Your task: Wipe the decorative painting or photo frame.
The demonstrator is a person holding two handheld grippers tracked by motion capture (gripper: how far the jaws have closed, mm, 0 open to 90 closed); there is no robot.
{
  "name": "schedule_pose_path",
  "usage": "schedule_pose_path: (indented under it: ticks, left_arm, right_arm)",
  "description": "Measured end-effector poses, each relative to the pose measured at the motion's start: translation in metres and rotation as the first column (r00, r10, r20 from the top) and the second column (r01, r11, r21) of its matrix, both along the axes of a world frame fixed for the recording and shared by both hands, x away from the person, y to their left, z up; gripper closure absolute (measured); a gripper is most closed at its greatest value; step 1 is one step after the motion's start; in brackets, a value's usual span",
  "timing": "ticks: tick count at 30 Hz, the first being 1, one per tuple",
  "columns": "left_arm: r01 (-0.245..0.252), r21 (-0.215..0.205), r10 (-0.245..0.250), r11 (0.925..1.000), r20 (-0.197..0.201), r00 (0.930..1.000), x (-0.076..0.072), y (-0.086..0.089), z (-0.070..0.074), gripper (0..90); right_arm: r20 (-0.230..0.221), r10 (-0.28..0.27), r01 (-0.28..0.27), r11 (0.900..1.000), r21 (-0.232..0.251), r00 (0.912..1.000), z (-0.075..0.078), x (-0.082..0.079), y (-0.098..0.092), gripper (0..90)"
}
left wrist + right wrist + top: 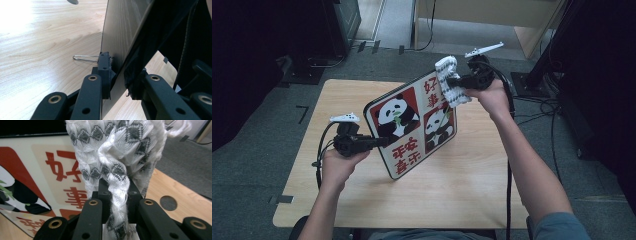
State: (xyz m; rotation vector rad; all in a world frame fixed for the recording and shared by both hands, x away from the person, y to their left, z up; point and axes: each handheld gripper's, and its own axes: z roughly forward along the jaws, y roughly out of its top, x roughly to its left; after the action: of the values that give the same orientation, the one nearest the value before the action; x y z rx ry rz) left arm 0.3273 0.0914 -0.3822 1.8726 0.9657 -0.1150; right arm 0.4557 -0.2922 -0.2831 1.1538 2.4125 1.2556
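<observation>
left tool [379,141] pinching the panda board [412,125] edge, right tool [455,80] clamping the cloth [450,80]: wipe flat, firm, steady.

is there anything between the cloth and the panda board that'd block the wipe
Nothing visible. The right gripper holds the cloth right against the panda board at its upper corner, while the left gripper clamps the board's opposite edge.
</observation>
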Motion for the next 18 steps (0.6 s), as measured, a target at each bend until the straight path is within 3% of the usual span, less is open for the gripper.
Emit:
schedule_pose_path:
  ticks: [18]
  left_arm:
    - [0.007,-0.01,-0.007,0.9999,0.004,1.0,0.001,0.001,-0.001,76.3]
  right_arm:
    - [-0.039,-0.005,0.005,1.0,-0.007,0.9992,-0.025,-0.003,-0.007,80.8]
